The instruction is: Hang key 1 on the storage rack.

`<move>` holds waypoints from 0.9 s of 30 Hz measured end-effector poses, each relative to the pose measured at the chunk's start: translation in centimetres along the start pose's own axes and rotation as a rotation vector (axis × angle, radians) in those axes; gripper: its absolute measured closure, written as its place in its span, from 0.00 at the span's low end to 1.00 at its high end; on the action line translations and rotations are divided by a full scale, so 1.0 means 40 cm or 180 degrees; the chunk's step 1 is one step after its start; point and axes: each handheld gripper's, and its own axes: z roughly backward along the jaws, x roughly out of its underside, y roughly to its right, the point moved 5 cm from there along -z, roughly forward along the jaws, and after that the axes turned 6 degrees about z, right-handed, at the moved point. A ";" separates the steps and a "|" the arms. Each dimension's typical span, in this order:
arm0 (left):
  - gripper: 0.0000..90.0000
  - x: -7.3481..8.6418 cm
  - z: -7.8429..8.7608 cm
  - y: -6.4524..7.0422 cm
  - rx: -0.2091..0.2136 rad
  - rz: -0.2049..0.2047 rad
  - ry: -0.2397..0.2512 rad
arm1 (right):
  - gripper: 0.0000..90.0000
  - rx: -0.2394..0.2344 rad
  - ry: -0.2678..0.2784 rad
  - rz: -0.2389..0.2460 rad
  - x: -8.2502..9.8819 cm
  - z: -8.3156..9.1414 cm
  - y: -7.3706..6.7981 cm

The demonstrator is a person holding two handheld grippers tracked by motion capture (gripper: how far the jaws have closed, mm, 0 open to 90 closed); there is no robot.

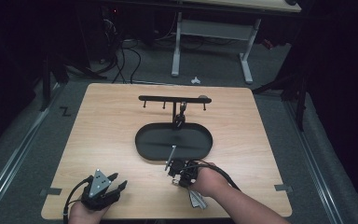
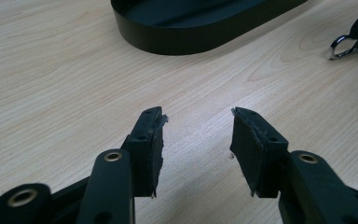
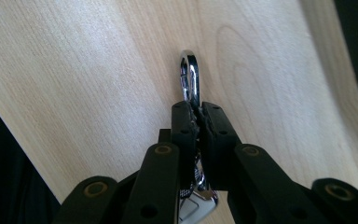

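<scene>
From the high view, the left gripper lay low on the wooden table, and the right gripper sat just short of the black oval tray.

In the left gripper view, the jaws stood wide apart with bare table between them; the tray lay ahead.

In the right gripper view, the jaws pinched a chrome clip, perhaps a keyring clasp, its loop poking beyond the tips.
</scene>
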 end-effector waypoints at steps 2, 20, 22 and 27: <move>0.60 0.000 0.000 0.000 0.0006 -0.0006 -0.0009 | 0.94 -0.0054 0.0050 -0.0071 0.007 0.013 0.008; 0.59 0.004 -0.005 0.007 0.0022 -0.0047 -0.0046 | 0.94 0.0033 0.0404 -0.0484 0.077 0.175 0.070; 0.59 0.003 -0.003 0.007 0.0021 -0.0065 -0.0050 | 0.94 0.0047 0.0446 -0.0517 0.085 0.195 0.077; 0.59 0.003 -0.004 0.011 0.0026 -0.0054 -0.0030 | 0.94 0.0120 0.0520 -0.0606 0.105 0.232 0.092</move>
